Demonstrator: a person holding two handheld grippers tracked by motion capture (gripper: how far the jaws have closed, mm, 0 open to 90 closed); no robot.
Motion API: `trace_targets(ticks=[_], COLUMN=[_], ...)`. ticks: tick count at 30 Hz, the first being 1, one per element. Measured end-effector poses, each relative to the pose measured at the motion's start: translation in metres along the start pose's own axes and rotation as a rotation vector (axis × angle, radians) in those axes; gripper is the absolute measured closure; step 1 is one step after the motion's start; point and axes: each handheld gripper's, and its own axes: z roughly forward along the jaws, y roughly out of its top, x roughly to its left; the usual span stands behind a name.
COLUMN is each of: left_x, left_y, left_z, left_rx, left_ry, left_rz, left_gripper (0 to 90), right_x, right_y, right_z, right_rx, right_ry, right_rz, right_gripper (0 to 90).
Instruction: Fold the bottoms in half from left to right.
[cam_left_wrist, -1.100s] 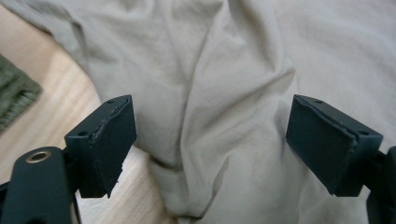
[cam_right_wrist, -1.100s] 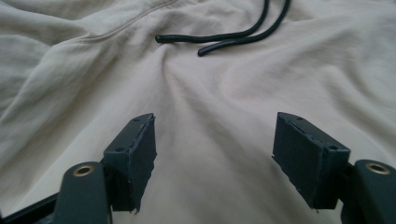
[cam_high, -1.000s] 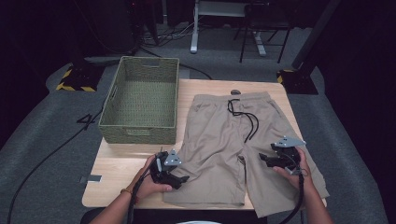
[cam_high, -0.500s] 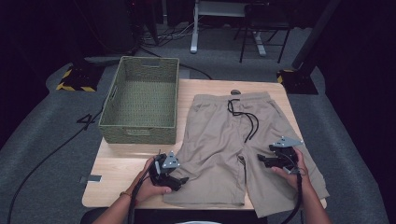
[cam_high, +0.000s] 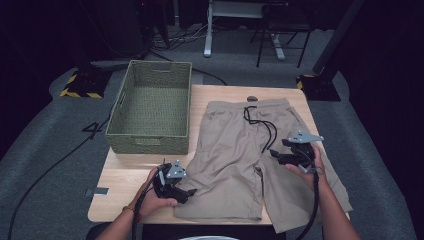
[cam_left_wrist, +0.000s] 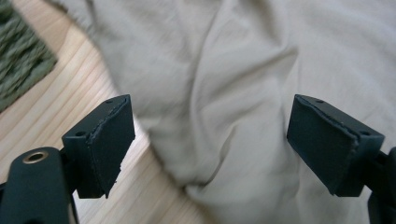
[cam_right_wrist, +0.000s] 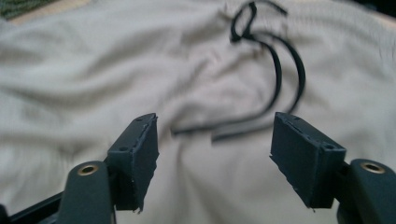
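Beige shorts (cam_high: 235, 150) with a black drawstring (cam_high: 267, 131) lie flat on the wooden table (cam_high: 127, 175), waistband at the far side. My left gripper (cam_high: 189, 192) is open at the near left hem, its jaws straddling the leg's edge (cam_left_wrist: 224, 70) without pressing it. My right gripper (cam_high: 278, 153) hovers open over the right leg and points at the drawstring (cam_right_wrist: 275, 79). Its jaws have just been closing slightly with nothing between them. In the gripper views both the left gripper (cam_left_wrist: 210, 140) and the right gripper (cam_right_wrist: 215, 149) show wide gaps.
A green woven basket (cam_high: 150, 142) stands empty on the table's left, just beyond my left hand; its corner (cam_left_wrist: 18, 60) shows past bare wood (cam_left_wrist: 46, 107). Dark floor, cables and chair legs lie beyond the table.
My right gripper has lifted and moved a little away from me over the right leg of the shorts. The left gripper and the shorts have stayed put.
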Motion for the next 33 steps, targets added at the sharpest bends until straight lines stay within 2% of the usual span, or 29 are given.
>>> trace_targets(ticks=[2,4,5,8,10,12,15,16,17,19,21,22,23,25,26,29,30,32,33], left_x=[-0.003,-0.006,-0.007,-0.008,-0.011,-0.012,-0.011,-0.009,-0.008,-0.005,-0.004,-0.005,-0.006,-0.007,-0.009,-0.011,-0.011,-0.010,-0.010], left_y=[-0.002,-0.003,-0.004,-0.004,-0.006,-0.007,-0.009,-0.010,-0.011,-0.011,-0.010,-0.010,-0.010,-0.008,-0.008,-0.006,-0.006,-0.007,-0.008], left_z=[0.001,0.003,0.003,0.004,0.005,0.005,0.002,0.000,-0.002,-0.006,-0.007,-0.006,-0.005,-0.001,0.001,0.002,0.003,0.003,0.003], left_rx=[0.027,0.041,0.040,0.038,0.019,0.011,0.017,0.013,0.004,-0.014,-0.010,-0.006,-0.003,0.004,0.008,0.013,0.013,0.008,0.009], left_ry=[-0.003,0.000,0.006,0.010,0.025,0.024,0.025,0.023,0.020,-0.003,-0.002,0.001,-0.005,-0.004,-0.007,0.006,0.010,0.021,0.040], left_rz=[-0.007,0.014,0.016,0.003,-0.004,-0.004,-0.005,-0.016,-0.029,-0.049,-0.049,-0.051,-0.054,-0.046,-0.048,-0.041,-0.043,-0.041,-0.037], left_gripper=[16.1,16.6,16.3,16.1,15.1,14.6,14.7,15.8,16.0,15.9,15.9,16.0,15.9,16.4,16.7,15.7,15.7,15.6,15.5], right_x=[0.004,0.008,0.009,0.010,0.011,0.013,0.016,0.018,0.019,0.017,0.014,0.014,0.014,0.016,0.016,0.018,0.020,0.023,0.025], right_y=[0.013,0.021,0.024,0.026,0.025,0.022,0.016,0.014,0.012,0.010,0.010,0.010,0.013,0.018,0.022,0.038,0.047,0.059,0.066], right_z=[0.010,0.023,0.030,0.051,0.062,0.070,0.078,0.080,0.080,0.079,0.076,0.075,0.073,0.072,0.071,0.071,0.074,0.078,0.082], right_rx=[0.000,0.021,0.043,0.104,0.138,0.161,0.183,0.195,0.185,0.190,0.217,0.234,0.266,0.292,0.279,0.192,0.150,0.098,0.083], right_ry=[0.004,0.020,0.010,0.017,0.010,0.028,0.044,0.044,0.048,0.070,0.093,0.091,0.088,0.055,0.027,0.021,0.024,0.052,0.061], right_rz=[-0.028,-0.060,-0.078,-0.091,-0.096,-0.079,-0.078,-0.081,-0.077,-0.051,-0.027,-0.030,-0.053,-0.107,-0.113,-0.085,-0.070,-0.051,-0.035], right_gripper=[33.7,36.5,37.4,37.4,36.7,35.9,36.2,36.3,37.3,37.3,37.3,37.3,37.4,38.6,38.7,38.7,37.4,37.3,36.3])
